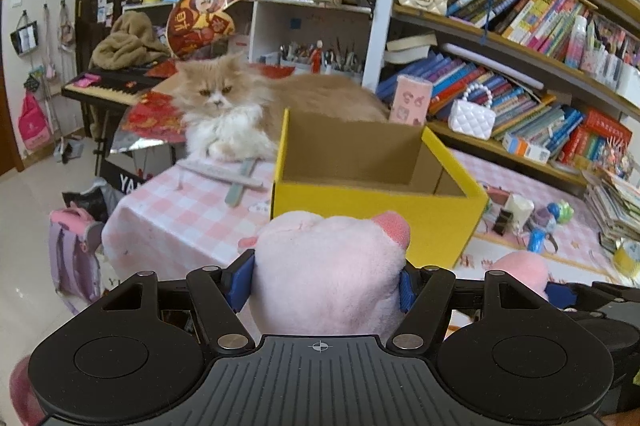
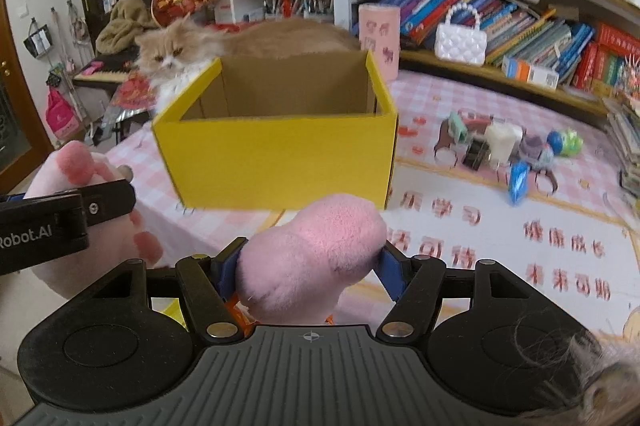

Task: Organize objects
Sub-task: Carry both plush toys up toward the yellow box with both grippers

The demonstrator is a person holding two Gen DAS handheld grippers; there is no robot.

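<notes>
Two hand-held grippers, left (image 1: 326, 278) and right (image 2: 308, 268), squeeze our pink plush pig (image 1: 328, 266); we think it's soft, light, squishy: grip the fat parts.

The box (image 2: 276, 150) is set on the table (image 2: 480, 226); the cat (image 2: 180, 46) is lying behind it, small items (image 2: 504, 146) are scattered to its right, bookshelves (image 2: 500, 6) beyond.

long-haired ginger-white cat (image 1: 224, 102) lying on pink checked tablecloth (image 1: 180, 210), facing this way. keyboard (image 1: 108, 86) off to left. bookshelves (image 1: 520, 26) crammed on right; white quilted handbag (image 1: 472, 116) with pearl handle on lower shelf. small toys (image 2: 516, 150) scattered on cloth.
</notes>
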